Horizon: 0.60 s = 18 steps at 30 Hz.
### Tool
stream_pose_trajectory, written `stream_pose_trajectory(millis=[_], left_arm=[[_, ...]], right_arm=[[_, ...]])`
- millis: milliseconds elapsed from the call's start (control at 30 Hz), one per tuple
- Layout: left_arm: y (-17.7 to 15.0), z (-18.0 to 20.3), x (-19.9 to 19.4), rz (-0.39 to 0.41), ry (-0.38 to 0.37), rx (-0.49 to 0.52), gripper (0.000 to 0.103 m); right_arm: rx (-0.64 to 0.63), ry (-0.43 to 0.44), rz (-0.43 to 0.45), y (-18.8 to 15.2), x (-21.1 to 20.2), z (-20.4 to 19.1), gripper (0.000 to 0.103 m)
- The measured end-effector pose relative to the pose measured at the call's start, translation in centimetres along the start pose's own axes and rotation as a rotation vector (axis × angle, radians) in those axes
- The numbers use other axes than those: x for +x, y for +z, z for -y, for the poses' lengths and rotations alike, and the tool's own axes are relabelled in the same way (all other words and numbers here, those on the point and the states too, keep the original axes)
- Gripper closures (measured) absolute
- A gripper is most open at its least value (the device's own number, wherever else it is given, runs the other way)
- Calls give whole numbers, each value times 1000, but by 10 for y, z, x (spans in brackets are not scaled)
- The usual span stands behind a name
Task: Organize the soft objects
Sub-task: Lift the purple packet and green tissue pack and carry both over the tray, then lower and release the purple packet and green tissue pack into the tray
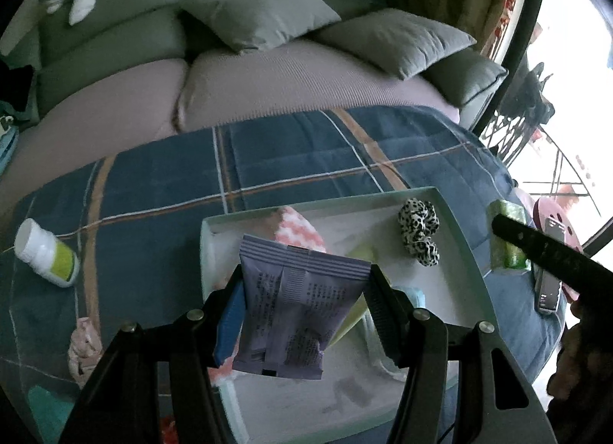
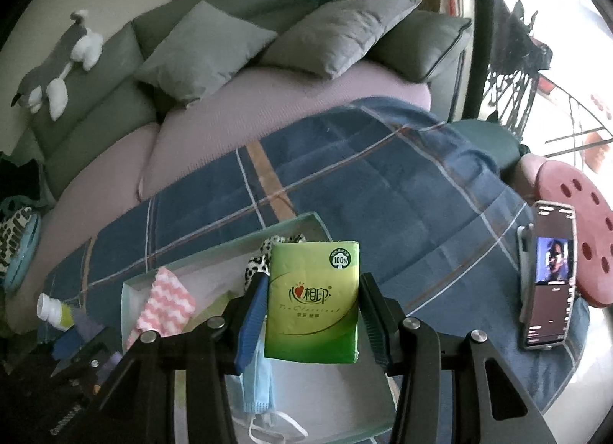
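My left gripper (image 1: 304, 298) is shut on a purple foil packet (image 1: 295, 309), held above the pale tray (image 1: 459, 252) on the blue plaid blanket. In the tray lie a pink-and-white zigzag cloth (image 1: 302, 233), a leopard-print scrunchie (image 1: 419, 229) and a light blue face mask (image 1: 415, 296). My right gripper (image 2: 312, 306) is shut on a green tissue pack (image 2: 313, 300), hanging over the tray's (image 2: 214, 256) right part. Below it the face mask (image 2: 258, 379) drapes over the tray edge. The pink zigzag cloth (image 2: 164, 306) and the scrunchie (image 2: 254, 263) lie behind. The tissue pack (image 1: 507, 237) also shows in the left wrist view.
A white pill bottle with a green label (image 1: 46, 252) lies on the blanket left of the tray, with a pink fabric piece (image 1: 84, 344) nearby. A phone (image 2: 548, 279) stands at the right beside a red perforated stool (image 2: 578, 237). Grey cushions (image 1: 260, 3) and a plush toy (image 2: 61, 68) rest on the sofa behind.
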<state>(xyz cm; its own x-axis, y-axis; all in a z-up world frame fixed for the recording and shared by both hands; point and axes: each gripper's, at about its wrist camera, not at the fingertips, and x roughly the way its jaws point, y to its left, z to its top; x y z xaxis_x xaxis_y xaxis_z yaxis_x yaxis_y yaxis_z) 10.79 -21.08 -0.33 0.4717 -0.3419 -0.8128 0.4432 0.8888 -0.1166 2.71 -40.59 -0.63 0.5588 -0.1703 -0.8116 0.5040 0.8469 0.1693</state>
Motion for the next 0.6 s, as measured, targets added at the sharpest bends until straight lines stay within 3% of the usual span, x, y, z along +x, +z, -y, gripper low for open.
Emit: stream_pose_trajectory(millis=[267,600], left_arm=[[6,11,28,-17,-13,18,41],[5,10,61,-46,-12,6,41]], right_arm=[[-11,-31,-153,-16,53,0,53],[-22,-63,-202,-20,69,-1,53]])
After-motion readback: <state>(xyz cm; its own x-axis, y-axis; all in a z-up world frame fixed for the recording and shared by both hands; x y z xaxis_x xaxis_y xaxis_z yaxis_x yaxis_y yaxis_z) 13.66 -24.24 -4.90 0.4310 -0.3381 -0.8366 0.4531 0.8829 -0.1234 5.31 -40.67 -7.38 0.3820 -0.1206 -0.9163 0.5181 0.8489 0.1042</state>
